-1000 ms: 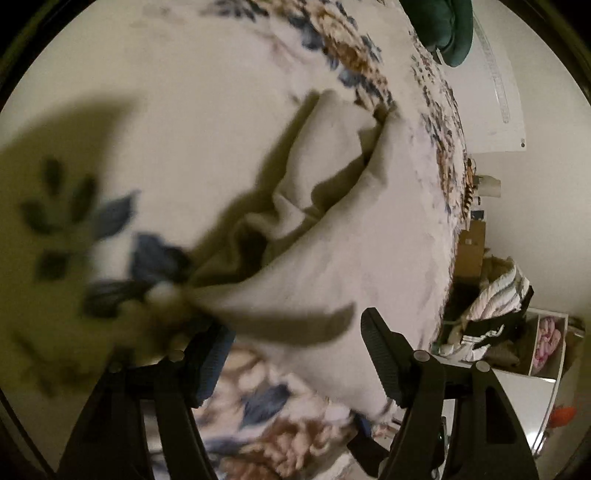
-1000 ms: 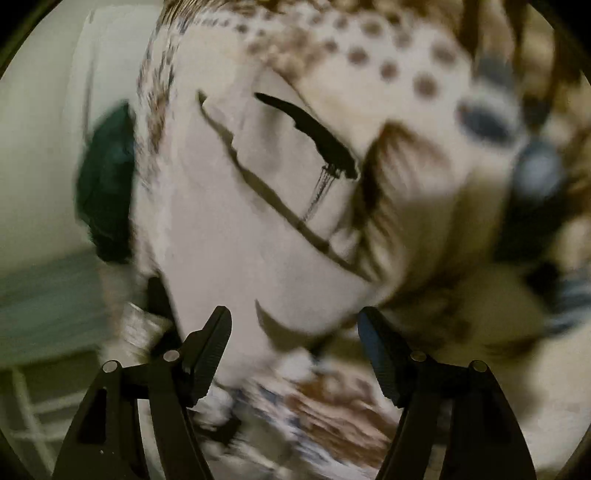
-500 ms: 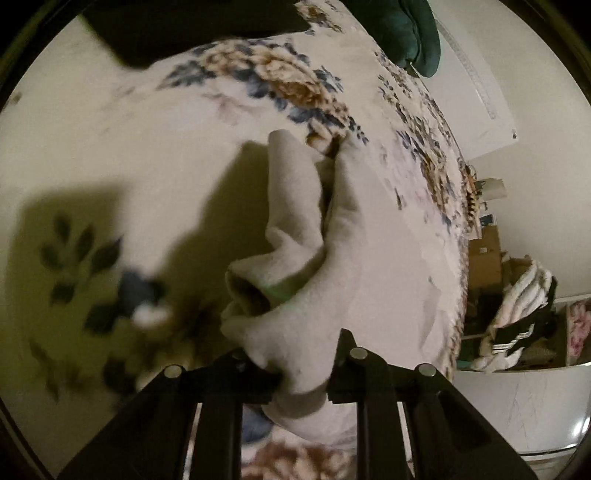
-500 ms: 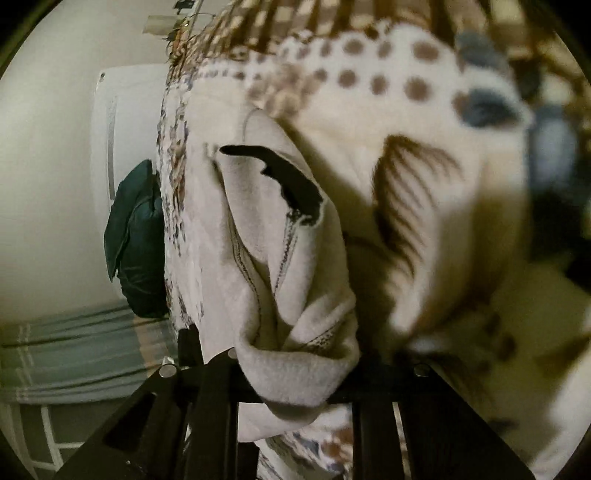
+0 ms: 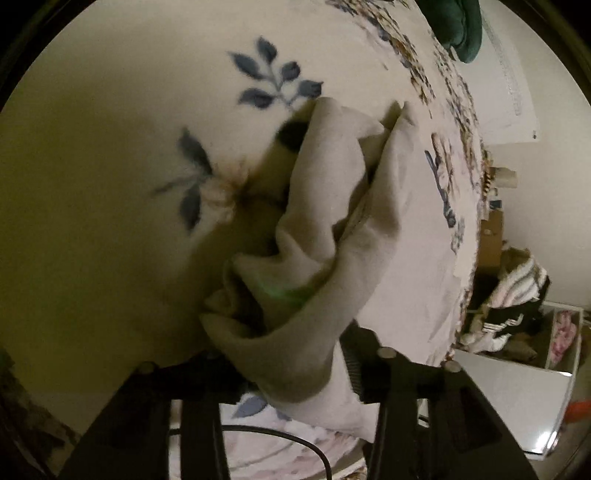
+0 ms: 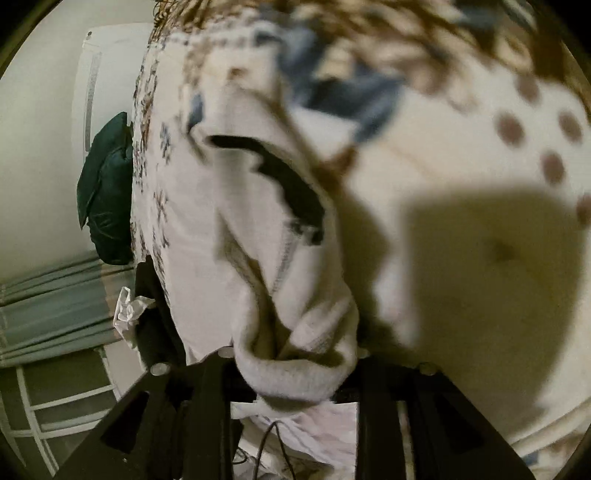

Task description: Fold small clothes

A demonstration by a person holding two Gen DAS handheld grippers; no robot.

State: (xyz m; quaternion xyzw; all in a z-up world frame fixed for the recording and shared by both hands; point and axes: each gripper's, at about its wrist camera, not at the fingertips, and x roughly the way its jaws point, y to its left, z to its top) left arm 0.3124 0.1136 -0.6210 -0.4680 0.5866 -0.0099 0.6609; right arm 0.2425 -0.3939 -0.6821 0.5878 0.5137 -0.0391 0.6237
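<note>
Item: beige fleece garment (image 5: 332, 221), bunched on floral bedspread (image 5: 110, 147) | Left gripper (image 5: 291, 365): jaws just eased wider, edge bunched between them, at 6 o'clock | Right gripper (image 6: 295, 373): likewise, hem between | Step: carrying fold over | Next: lay flat, release.

Dim, warm light with hard shadows. Bed covered by a cream blanket with blue leaf and brown flower print (image 5: 110, 110), brown dots toward one side in the right wrist view. Dark green cushion (image 5: 463, 26) at the bed's far edge against a pale plain wall (image 5: 546, 74). White wall-mounted unit (image 5: 513, 85) just beside the cushion. Beyond the bed edge: heap of striped clothes (image 5: 517, 291), brown cardboard box (image 5: 491, 236), white shelf cube with pink fabric (image 5: 561, 332). Grey-green pleated curtain (image 6: 48, 306) low in the right wrist view.
</note>
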